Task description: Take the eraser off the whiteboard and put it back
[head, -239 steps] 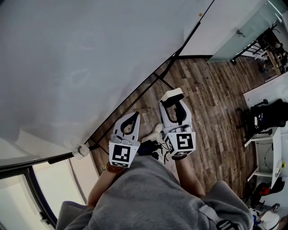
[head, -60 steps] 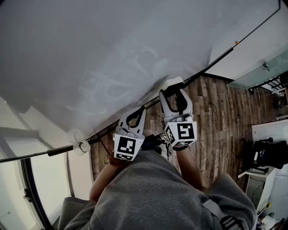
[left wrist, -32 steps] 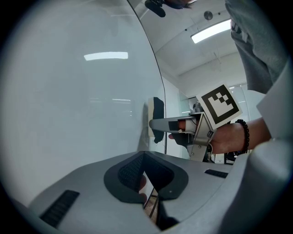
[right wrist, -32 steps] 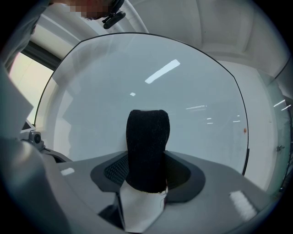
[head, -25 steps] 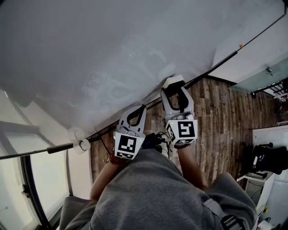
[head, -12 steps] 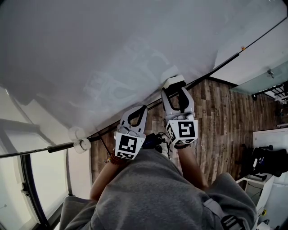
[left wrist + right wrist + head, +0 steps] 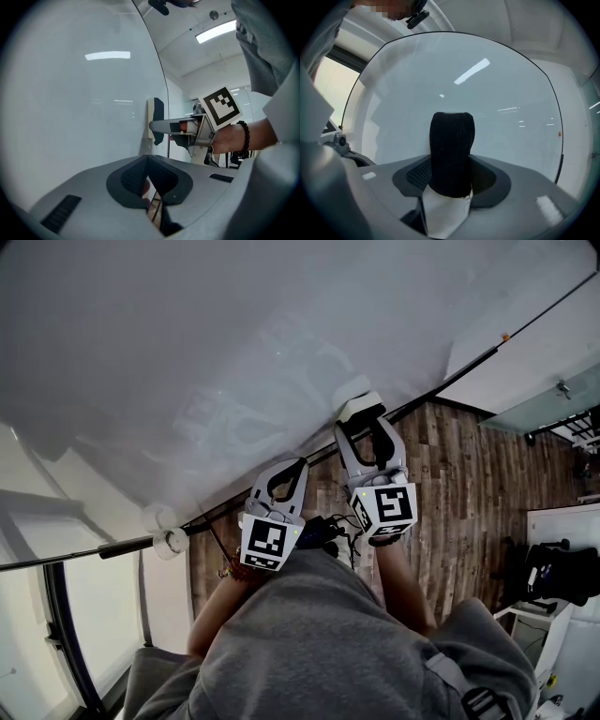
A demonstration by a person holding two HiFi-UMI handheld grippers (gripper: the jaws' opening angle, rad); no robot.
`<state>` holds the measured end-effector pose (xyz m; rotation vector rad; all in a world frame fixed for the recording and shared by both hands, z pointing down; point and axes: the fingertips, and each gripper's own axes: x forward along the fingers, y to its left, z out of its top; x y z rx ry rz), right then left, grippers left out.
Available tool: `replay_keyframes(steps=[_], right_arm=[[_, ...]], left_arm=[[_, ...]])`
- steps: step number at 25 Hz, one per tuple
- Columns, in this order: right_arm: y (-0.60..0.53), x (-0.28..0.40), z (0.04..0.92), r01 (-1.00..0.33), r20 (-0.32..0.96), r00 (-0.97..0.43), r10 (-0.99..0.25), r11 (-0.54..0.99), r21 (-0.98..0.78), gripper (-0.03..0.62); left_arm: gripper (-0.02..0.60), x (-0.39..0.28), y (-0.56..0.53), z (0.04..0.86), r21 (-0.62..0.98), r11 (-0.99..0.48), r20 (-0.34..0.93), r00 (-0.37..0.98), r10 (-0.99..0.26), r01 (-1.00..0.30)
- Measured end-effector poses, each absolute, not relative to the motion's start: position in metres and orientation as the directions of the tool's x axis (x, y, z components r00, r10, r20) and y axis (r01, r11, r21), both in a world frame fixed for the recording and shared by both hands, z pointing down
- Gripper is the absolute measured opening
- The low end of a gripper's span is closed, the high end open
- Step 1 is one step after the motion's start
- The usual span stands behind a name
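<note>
Head view: the large glossy white whiteboard [image 7: 234, 334] runs past the frame's edges, with faint smears on it. The left gripper [image 7: 291, 470] is empty, its jaws pressed together. The right gripper [image 7: 364, 418] pinches the white-backed, black-felt block eraser [image 7: 451, 150] near the board's lower edge. Whether the eraser touches the surface is hard to make out.

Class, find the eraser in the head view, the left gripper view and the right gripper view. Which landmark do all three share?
Head view: eraser above centre, at the right gripper's tip.
Left gripper view: eraser near centre, against the whiteboard.
Right gripper view: eraser lower centre, between the jaws.
Shared landmark: the whiteboard.
</note>
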<state>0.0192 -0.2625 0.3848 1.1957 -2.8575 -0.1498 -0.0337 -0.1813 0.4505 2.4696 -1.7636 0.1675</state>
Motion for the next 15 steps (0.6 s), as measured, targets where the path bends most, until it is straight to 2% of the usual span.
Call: replay_keyframes(steps=[5, 11, 15], right_arm=[[-0.264, 0.021, 0.385, -0.68, 0.018, -0.727, -0.686, 0.724, 0.115, 0.245], [-0.261, 0.023, 0.385, -0.702, 0.014, -0.704, -0.71, 0.699, 0.137, 0.249], [-0.259, 0.028, 0.384, -0.72, 0.017, -0.683, -0.73, 0.677, 0.156, 0.278]], left_arm=[[0.006, -0.033, -0.18, 0.452, 0.016, -0.322, 0.15, 0.32, -0.935, -0.947], [0.006, -0.033, -0.174, 0.449, 0.014, -0.312, 0.146, 0.311, -0.939, -0.95], [0.006, -0.034, -0.17, 0.448, 0.016, -0.31, 0.143, 0.309, -0.94, -0.951]])
